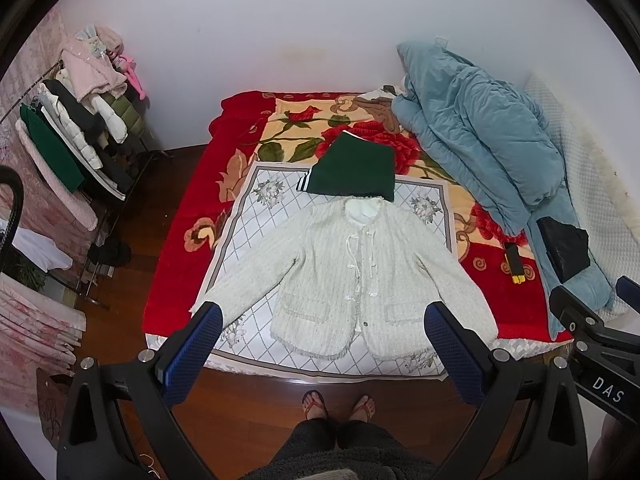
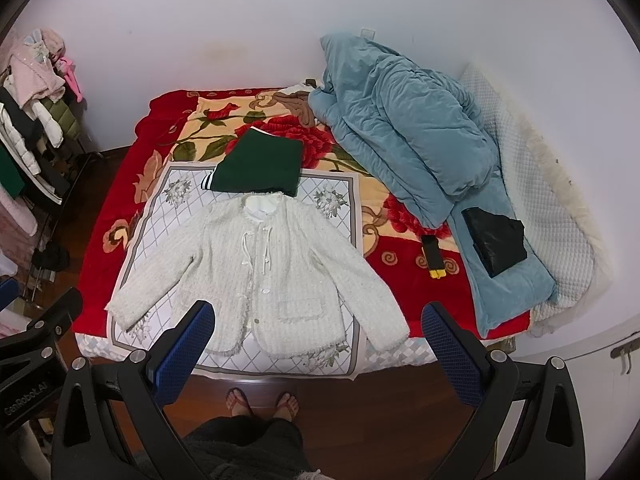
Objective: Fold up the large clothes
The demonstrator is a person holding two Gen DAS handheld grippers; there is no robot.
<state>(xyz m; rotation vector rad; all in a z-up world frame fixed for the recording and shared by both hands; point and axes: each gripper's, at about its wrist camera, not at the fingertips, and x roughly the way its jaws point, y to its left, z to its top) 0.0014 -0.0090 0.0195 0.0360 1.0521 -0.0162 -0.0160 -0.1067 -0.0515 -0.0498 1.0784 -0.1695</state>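
Feet in flip-flops (image 1: 338, 406) stand on the wooden floor at the foot of the bed, nearest the cameras. Just above them both tools hang with nothing between their fingers: the left gripper (image 1: 322, 354) has its jaws spread wide, and the right gripper (image 2: 318, 354) is spread the same way, neither touching cloth.

Beyond the fingertips lies the white jacket (image 1: 352, 276), front up and buttoned, flat on a pale lattice-print sheet (image 1: 256, 216) that covers the near end of the red floral blanket (image 1: 180, 240). Its sleeves angle out and down toward the bed's near edge, the hem closest to the person. The weave looks thick and nubbly with a fringed border, so I judge it soft but fairly heavy; it should drape slowly and keep a fold, with little slip against the sheet. Good places to pinch seem to be a cuff and the shoulder seam on the same side, to swing one sleeve across the chest.

Touching the collar from behind is a folded green garment (image 1: 356, 168). Farther right sit a black-and-yellow device (image 1: 513, 262) and a dark bag (image 1: 566, 250), the bag on the heaped blue quilt (image 1: 480, 136). A laden clothes rack (image 1: 80, 120) stands at far left.
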